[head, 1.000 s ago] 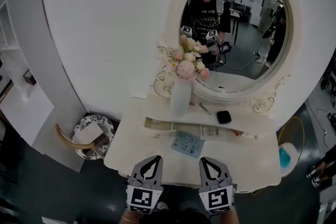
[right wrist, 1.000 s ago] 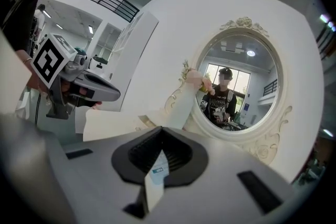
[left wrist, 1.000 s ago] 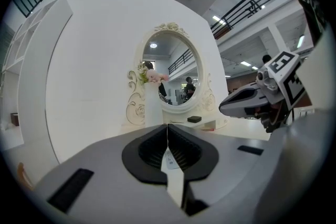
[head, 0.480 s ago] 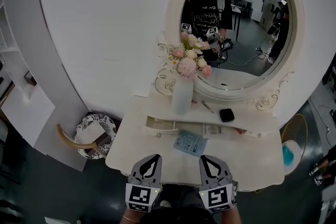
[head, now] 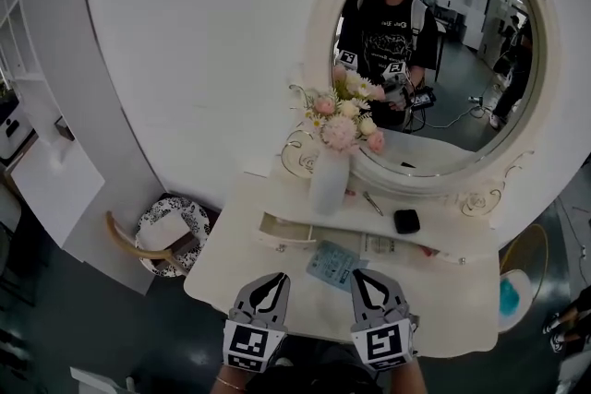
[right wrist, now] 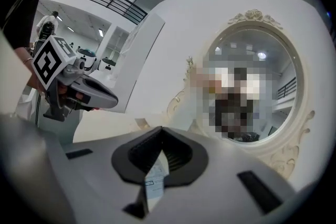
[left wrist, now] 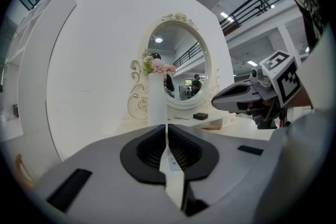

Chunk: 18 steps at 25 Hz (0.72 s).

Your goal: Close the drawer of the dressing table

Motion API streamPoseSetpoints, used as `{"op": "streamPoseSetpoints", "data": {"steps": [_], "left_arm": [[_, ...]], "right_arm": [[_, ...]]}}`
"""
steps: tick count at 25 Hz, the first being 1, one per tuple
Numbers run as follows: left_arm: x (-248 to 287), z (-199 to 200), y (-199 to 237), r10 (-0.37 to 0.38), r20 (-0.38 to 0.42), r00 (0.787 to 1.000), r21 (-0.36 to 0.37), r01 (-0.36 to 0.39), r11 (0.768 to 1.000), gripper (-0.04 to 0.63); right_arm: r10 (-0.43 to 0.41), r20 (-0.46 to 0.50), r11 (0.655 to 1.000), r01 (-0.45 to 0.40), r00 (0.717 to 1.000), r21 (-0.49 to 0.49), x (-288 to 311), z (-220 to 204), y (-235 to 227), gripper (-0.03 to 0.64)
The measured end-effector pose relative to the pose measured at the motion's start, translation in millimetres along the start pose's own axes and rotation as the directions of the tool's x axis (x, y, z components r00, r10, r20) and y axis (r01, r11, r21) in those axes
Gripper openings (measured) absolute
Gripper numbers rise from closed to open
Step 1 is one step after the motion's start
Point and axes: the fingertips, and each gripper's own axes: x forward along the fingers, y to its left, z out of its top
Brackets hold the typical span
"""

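Observation:
The white dressing table (head: 231, 277) stands under an oval mirror (head: 434, 60). Its shallow drawer (head: 282, 230) sticks out below the raised shelf, with papers inside. In the head view both grippers hover side by side over the table's front edge, short of the drawer. My left gripper (head: 269, 282) is shut and holds nothing; its jaws (left wrist: 167, 126) point towards the vase (left wrist: 157, 99). My right gripper (head: 370, 280) is also shut and empty, with its jaws (right wrist: 160, 131) aimed at the mirror frame (right wrist: 294, 139). Each gripper shows in the other's view: the right gripper (left wrist: 239, 97) and the left gripper (right wrist: 86, 93).
A white vase of pink flowers (head: 331, 171) and a small black box (head: 406, 220) sit on the shelf. A blue leaflet (head: 334, 265) lies on the tabletop just ahead of the grippers. A patterned stool (head: 166, 233) stands left of the table, a gold-rimmed round stand (head: 512, 286) right of it.
The view has shifted, so the table and mirror sit further right in the picture. Both grippers have edged a little nearer the blue leaflet. They stay shut, and the drawer stands as open as before.

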Motion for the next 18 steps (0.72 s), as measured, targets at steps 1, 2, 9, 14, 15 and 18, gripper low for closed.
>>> {"op": "streamPoseSetpoints", "data": {"steps": [1,2,9,14,15,18], "left_arm": [[2.7,-0.5,0.9,0.01,-0.003,1.0,-0.001,-0.01,1.0,0.018],[5.3,-1.4,2.0,0.019,-0.006,1.0,-0.003,-0.02,1.0,0.018],[23.3,-12.7,6.5,0.04,-0.047,0.998,-0.027,-0.042,0.999,0.018],[32.6,-27.1,11.1,0.06,-0.085,0.995,-0.039,-0.064,0.997,0.018],[34.8,-30.8,12.1,0.062,-0.095,0.994,-0.041,-0.066,0.997,0.018],[41.8,-40.0,18.0,0.07,-0.119,0.99,-0.052,-0.076,0.996,0.018]], "right_arm": [[0.008,0.003,1.0,-0.008,1.0,0.004,2.6,-0.4,-1.4,0.011],[0.018,0.009,1.0,-0.018,1.0,0.013,5.2,-0.5,-1.9,0.011],[0.051,0.012,0.998,-0.051,0.999,0.021,19.1,-3.5,-12.8,0.011],[0.047,0.016,0.998,-0.048,0.999,0.039,27.3,-5.2,-20.8,0.011],[0.048,0.012,0.998,-0.048,0.999,0.037,28.4,-5.8,-22.0,0.011],[0.051,0.005,0.998,-0.051,0.999,0.038,33.0,-8.6,-23.7,0.011]]}}
